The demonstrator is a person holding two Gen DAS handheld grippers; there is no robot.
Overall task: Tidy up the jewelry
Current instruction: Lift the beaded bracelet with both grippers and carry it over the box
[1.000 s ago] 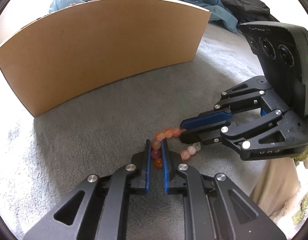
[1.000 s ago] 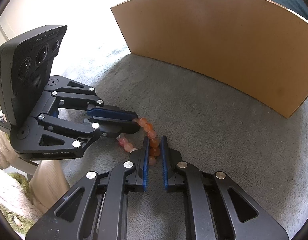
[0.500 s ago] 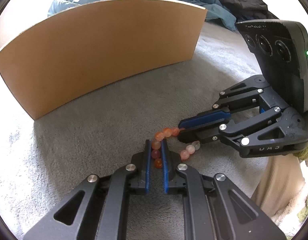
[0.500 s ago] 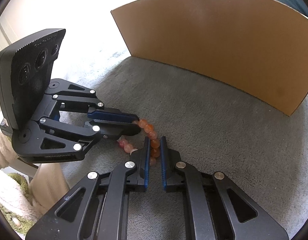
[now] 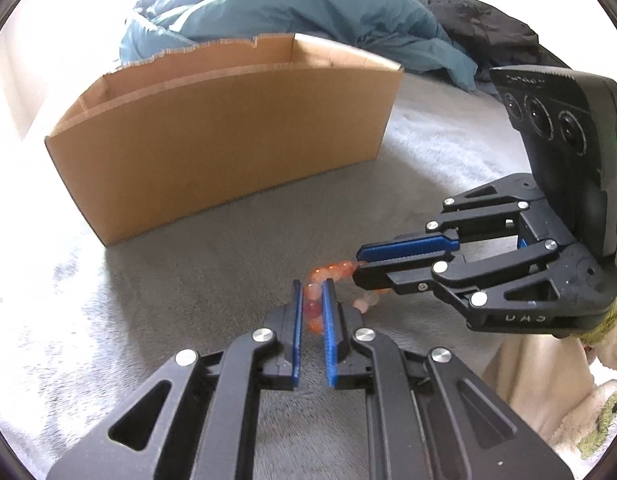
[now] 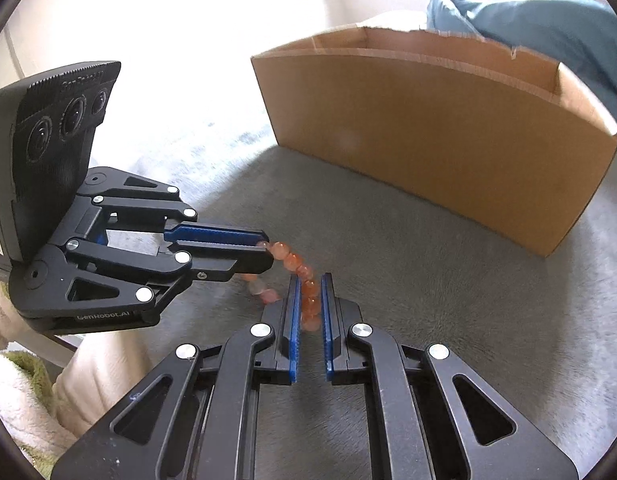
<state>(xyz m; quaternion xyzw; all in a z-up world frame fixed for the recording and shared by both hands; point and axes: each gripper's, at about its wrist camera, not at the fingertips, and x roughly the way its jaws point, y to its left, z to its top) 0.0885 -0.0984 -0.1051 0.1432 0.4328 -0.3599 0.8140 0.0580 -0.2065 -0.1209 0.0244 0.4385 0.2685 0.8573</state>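
Observation:
A bracelet of orange and pink beads (image 5: 322, 276) (image 6: 298, 266) hangs between both grippers above a grey fleece surface. My left gripper (image 5: 311, 286) is shut on one side of the loop, beads showing between its blue pads. From the right of that view, my right gripper (image 5: 358, 262) pinches the other side. In the right wrist view my right gripper (image 6: 309, 280) clamps the beads, and the left gripper (image 6: 268, 252) reaches in from the left, shut on the strand. An open cardboard box (image 5: 228, 136) (image 6: 428, 136) stands behind, its inside partly visible.
A teal duvet (image 5: 308, 16) and dark clothing (image 5: 480, 28) lie behind the box. Cream and green fabric (image 5: 548, 392) sits at the near side by the grippers. The grey fleece (image 6: 448, 300) stretches between the grippers and the box.
Both grippers have risen with the bracelet held between them. The box now appears lower in both views, so its open top and inner walls show.

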